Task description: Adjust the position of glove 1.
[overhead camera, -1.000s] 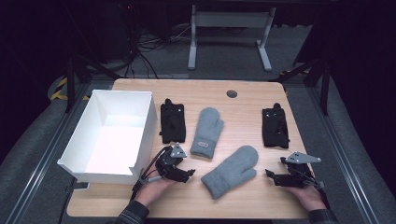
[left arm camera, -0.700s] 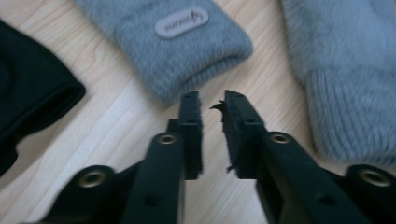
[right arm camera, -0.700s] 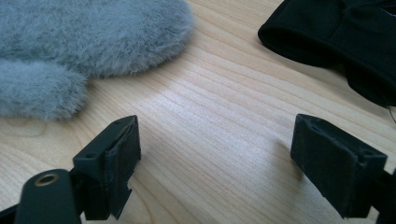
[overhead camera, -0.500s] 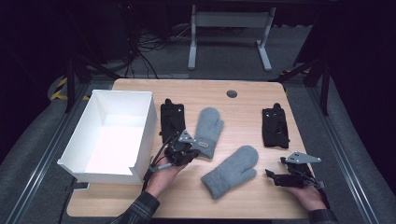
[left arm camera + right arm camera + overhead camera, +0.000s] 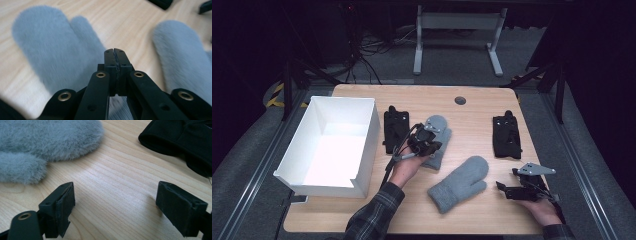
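Under your left gripper (image 5: 430, 141) lies the upper grey mitten (image 5: 438, 137); your jaws hover over its cuff end, pressed together with nothing between them. Just to that gripper's right lies the second grey mitten (image 5: 459, 184), apart from the first. Your right gripper (image 5: 503, 188) rests on the table (image 5: 472, 112), jaws spread wide, near the second mitten, a black glove (image 5: 506, 136) beyond it.

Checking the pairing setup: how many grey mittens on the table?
2. One mitten lies mid-table under the left tool; the other mitten lies nearer the front edge, left of the right tool.
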`<state>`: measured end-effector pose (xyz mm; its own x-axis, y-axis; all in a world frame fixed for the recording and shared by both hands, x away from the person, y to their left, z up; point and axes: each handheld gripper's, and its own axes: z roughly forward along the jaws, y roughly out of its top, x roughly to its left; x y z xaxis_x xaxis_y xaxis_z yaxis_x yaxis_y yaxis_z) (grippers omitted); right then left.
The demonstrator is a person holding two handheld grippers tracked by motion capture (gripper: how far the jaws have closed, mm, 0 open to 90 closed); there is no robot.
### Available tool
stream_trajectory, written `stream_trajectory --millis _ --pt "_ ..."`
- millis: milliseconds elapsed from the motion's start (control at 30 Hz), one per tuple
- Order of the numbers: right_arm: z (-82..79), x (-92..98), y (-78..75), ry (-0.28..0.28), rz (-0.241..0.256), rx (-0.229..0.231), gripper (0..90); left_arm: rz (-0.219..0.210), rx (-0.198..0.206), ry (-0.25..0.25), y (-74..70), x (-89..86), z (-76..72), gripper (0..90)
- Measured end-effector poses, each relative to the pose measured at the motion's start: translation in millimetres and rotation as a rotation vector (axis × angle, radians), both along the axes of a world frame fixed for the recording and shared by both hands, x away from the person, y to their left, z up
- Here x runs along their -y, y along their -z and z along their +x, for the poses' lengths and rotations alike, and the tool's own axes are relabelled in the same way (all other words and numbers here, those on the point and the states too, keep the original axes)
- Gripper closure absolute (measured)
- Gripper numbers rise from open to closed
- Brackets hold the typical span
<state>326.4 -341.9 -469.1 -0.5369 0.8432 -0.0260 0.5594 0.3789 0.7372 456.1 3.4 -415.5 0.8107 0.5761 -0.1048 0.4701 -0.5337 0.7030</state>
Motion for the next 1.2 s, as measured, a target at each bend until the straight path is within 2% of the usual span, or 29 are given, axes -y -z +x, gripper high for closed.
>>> stream_trajectory --millis 33,67,133,267,367,500,767,1067,1200 --pt "0.0 -0.1 0.1 0.000 0.001 0.001 15.8 0.000 -0.002 -0.001 1.1 3.6 4.8 89.8" --pt "0.0 -0.1 0.1 -0.001 0.001 0.001 15.7 0.017 0.005 -0.005 3.0 9.6 14.6 89.8" --pt "0.1 -0.1 0.1 -0.001 0.001 0.000 15.7 0.026 0.014 -0.010 4.4 12.5 19.1 89.8" --pt "0.1 -0.1 0.2 -0.002 0.003 0.000 15.7 0.054 0.014 -0.036 8.5 18.7 37.6 89.8" --pt "0.1 -0.2 0.1 -0.002 0.001 0.000 15.5 0.076 -0.004 -0.041 12.8 22.0 49.2 89.9" --pt "0.1 -0.2 0.1 -0.002 0.000 0.000 15.3 0.087 -0.029 -0.034 21.6 25.6 54.1 89.9" --pt "0.2 -0.3 0.2 -0.004 0.000 0.000 15.2 0.119 -0.048 0.041 23.6 32.6 39.7 90.0" --pt "0.2 -0.3 0.2 -0.004 0.000 0.000 15.2 0.118 -0.066 0.141 23.1 35.5 17.9 90.0" --pt "0.2 -0.3 0.2 -0.004 -0.001 0.000 15.2 0.102 -0.079 0.162 23.7 34.8 7.2 90.0"
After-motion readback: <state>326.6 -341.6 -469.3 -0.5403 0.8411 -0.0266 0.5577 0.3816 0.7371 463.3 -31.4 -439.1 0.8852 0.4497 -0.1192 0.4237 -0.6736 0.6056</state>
